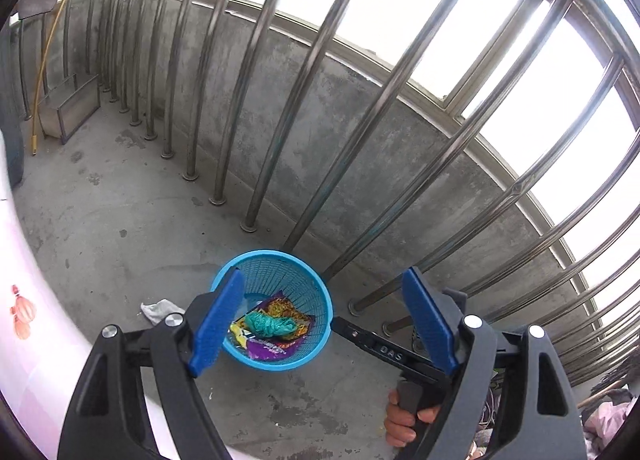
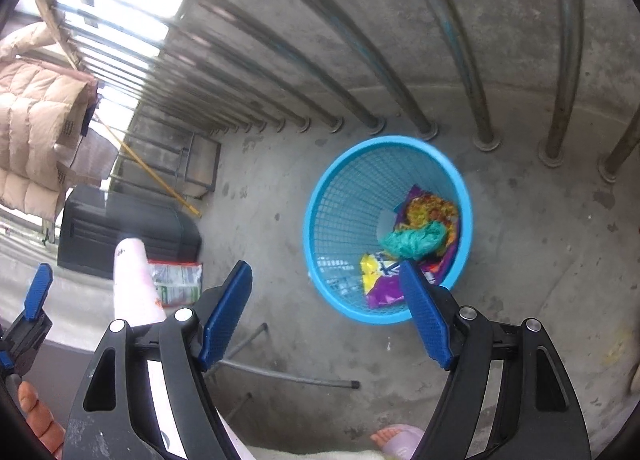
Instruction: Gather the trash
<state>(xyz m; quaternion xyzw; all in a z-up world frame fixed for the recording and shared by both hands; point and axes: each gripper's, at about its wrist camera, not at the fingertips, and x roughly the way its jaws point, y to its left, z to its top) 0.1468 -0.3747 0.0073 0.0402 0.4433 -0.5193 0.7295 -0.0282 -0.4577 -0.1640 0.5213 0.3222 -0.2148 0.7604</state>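
Concrete floor (image 2: 520, 260) bears blue basket (image 2: 340, 195) beside steel bars (image 1: 256, 99).

Left gripper (image 1: 324, 324) jaws wide apart, empty, angled down; right gripper (image 2: 328, 312) likewise.

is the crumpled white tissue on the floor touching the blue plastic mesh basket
Apart. The left wrist view shows bare concrete between the crumpled white tissue and the blue plastic mesh basket.

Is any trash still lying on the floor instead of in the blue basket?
Yes. A crumpled white scrap lies on the concrete left of the blue basket, and a printed wrapper lies flat on the floor farther away. Both look like uncollected litter.
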